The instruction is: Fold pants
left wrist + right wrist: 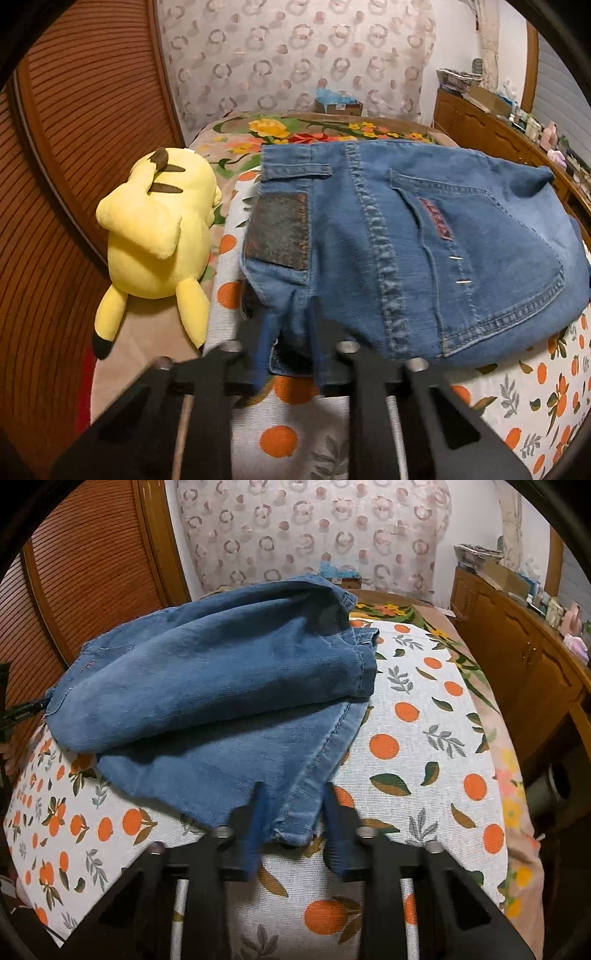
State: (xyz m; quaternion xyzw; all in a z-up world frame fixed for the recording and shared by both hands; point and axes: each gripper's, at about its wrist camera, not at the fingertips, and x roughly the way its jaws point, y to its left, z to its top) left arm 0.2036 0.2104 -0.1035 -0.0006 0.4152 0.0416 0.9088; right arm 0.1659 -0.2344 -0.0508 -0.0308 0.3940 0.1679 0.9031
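Blue denim pants (424,251) lie folded in layers on a white cloth printed with oranges (280,439). In the left wrist view I see the waistband end, with a dark leather patch (279,230) and a back pocket. My left gripper (288,332) is open, its fingers on either side of the waistband corner. In the right wrist view the pants (221,686) show the leg end, folded over. My right gripper (293,805) is open, its fingers astride the hem corner of the lower layer.
A yellow Pikachu plush (159,236) lies left of the pants. A wooden slatted headboard (74,129) stands at left, a patterned curtain (295,55) behind, and a wooden cabinet (517,657) with clutter at right. A floral blanket (295,133) lies under the cloth.
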